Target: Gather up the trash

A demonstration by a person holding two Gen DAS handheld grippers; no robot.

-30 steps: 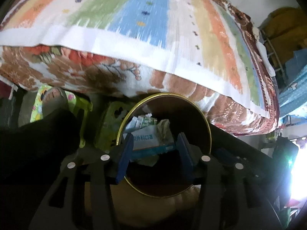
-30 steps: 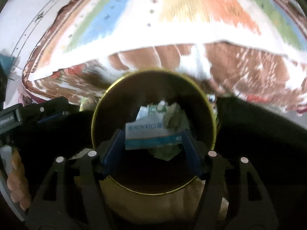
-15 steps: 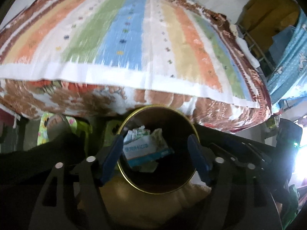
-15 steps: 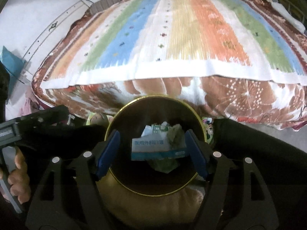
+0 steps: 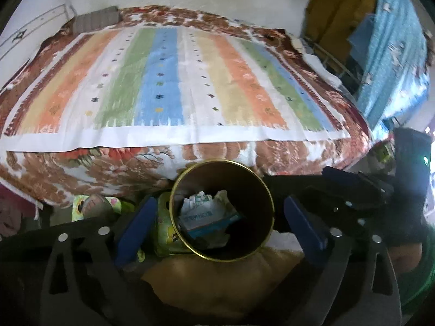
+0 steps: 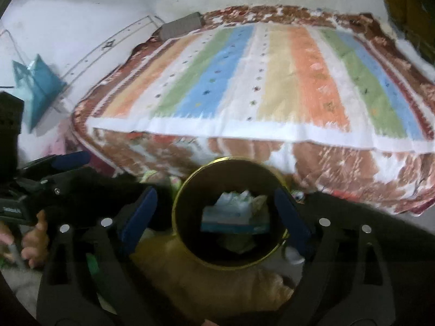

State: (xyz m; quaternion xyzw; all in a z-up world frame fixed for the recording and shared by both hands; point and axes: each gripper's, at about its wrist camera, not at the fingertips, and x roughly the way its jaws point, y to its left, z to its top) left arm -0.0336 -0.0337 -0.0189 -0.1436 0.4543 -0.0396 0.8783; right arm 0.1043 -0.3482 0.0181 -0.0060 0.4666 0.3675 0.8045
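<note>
Both hand-held grippers, left and right, gape wide, empty, above bin. Box inside. Judgement: lift clear without knocking the rim.

Bed with brown floral coverlet hanging over its near edge. A striped mat lies flat on the bed; stripes run lengthwise in orange, green, blue, cream, orange, green and blue, with a white border and small star motifs. A grey folded cushion lies at the far left corner of the bed, beyond the mat. In the right wrist view the same bed, mat and cushion appear. The floor is mostly hidden; a gold-rimmed bin stands just before the bed's near edge, holding paper trash.
</note>
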